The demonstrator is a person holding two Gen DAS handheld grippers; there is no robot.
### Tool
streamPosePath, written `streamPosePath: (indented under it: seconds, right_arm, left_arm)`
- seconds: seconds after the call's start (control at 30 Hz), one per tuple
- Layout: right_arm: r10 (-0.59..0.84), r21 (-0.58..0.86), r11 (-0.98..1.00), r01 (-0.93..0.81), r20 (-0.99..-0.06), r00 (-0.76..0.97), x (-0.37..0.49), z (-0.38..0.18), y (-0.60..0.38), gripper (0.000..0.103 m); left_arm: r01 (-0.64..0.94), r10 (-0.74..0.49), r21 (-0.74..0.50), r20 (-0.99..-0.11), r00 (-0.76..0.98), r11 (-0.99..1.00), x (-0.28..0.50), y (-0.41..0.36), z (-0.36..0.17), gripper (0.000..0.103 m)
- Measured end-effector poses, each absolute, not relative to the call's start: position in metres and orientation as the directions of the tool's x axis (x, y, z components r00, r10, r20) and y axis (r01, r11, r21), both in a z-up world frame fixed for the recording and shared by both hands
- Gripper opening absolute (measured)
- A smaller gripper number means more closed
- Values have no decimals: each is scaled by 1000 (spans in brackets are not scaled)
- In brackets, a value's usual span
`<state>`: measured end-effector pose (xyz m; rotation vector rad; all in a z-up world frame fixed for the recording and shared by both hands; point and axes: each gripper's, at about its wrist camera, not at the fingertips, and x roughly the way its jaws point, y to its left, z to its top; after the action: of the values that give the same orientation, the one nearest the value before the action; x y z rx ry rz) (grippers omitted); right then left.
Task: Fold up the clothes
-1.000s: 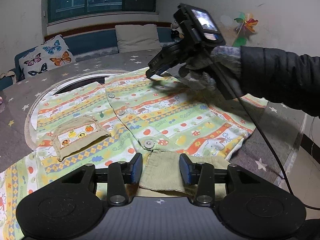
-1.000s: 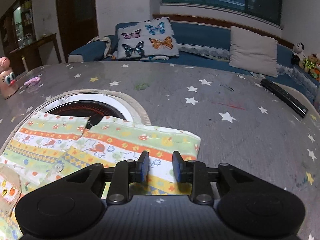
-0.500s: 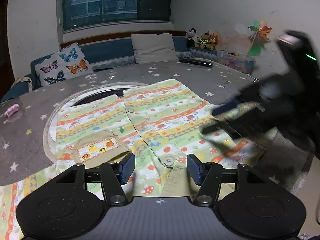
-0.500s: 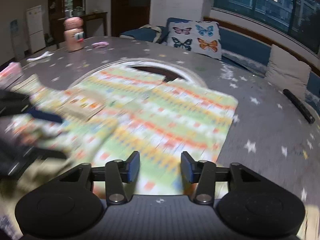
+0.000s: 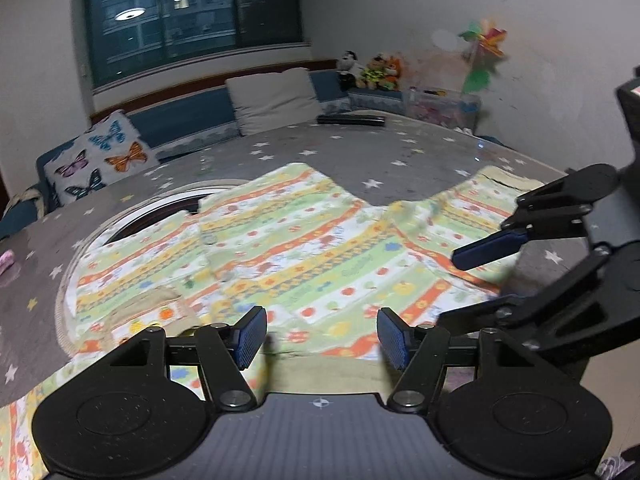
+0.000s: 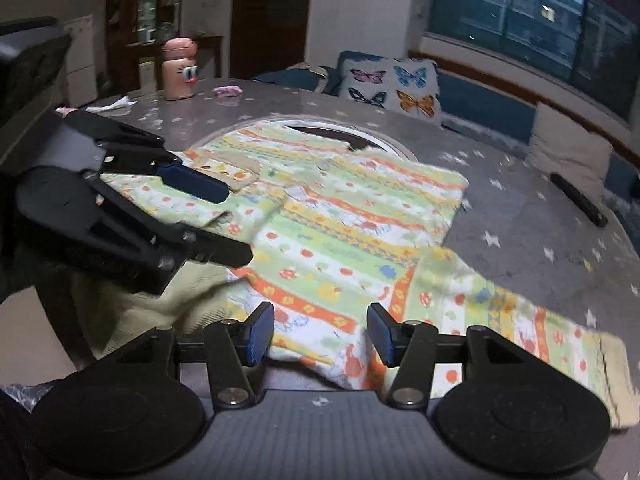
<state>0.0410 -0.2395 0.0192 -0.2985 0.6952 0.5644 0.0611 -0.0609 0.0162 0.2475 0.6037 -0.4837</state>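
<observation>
A child's striped top (image 5: pixel 304 248) with green, yellow and orange print lies spread on the grey star-patterned table (image 5: pixel 360 156). It has a small chest pocket (image 5: pixel 148 316) and a beige hem. My left gripper (image 5: pixel 322 336) is open and empty above the near hem. My right gripper (image 6: pixel 320 334) is open and empty above the top (image 6: pixel 340 232) near its sleeve (image 6: pixel 520 320). The right gripper shows at the right of the left wrist view (image 5: pixel 484 280), and the left gripper at the left of the right wrist view (image 6: pixel 208 216).
A round inset ring (image 5: pixel 160 208) in the table lies under the top's far edge. A remote (image 6: pixel 580 200) and a pink bottle (image 6: pixel 180 68) stand on the table. A butterfly cushion (image 5: pixel 100 156) and a beige cushion (image 5: pixel 276 98) sit on the bench behind.
Both grippers have pulled back toward the near table edge and opened wider. The right gripper let go of the far part of the top and swung round to the sleeve side.
</observation>
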Motion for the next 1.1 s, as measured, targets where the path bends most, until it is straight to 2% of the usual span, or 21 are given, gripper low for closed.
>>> streamPosePath:
  seconds: [0.2, 0.27, 0.4, 0.57, 0.7, 0.8, 0.9, 0.97, 1.07, 1.1]
  right_arm:
    - [389, -2, 858, -514, -650, 652, 36, 21, -260, 52]
    - [348, 8, 896, -444, -634, 690, 39, 25, -278, 52]
    - [257, 29, 953, -303, -609, 750, 46, 30, -314, 53]
    - [35, -15, 998, -54, -597, 802, 65, 20, -371, 52]
    - [-94, -56, 996, 75, -581, 808, 77, 14, -408, 51]
    - [-129, -44, 991, 128, -591, 796, 86, 6, -427, 51]
    - [-133, -29, 989, 145, -609, 782, 88, -2, -435, 42]
    - [-119, -6, 989, 146, -614, 780, 86, -4, -439, 42]
    - [-96, 23, 990, 140, -612, 785, 82, -4, -441, 28]
    - [-86, 34, 990, 135, -612, 786, 81, -4, -440, 21]
  left_arm:
    - [515, -363, 97, -599, 713, 852, 61, -71, 17, 68]
    - [515, -365, 96, -596, 715, 852, 62, -75, 19, 70]
    - [518, -371, 92, -594, 714, 850, 64, -84, 20, 74]
    - [524, -371, 97, -600, 709, 846, 65, -93, 19, 78]
    - [518, -362, 98, -607, 707, 849, 67, -97, 22, 79]
    - [514, -357, 101, -606, 710, 851, 69, -100, 25, 80]
    - [512, -352, 105, -610, 710, 852, 70, -103, 28, 82]
    - [512, -352, 100, -615, 706, 853, 72, -106, 28, 82]
    - [508, -339, 102, -631, 698, 855, 76, -111, 25, 82]
    - [506, -333, 106, -636, 696, 856, 77, -113, 24, 82]
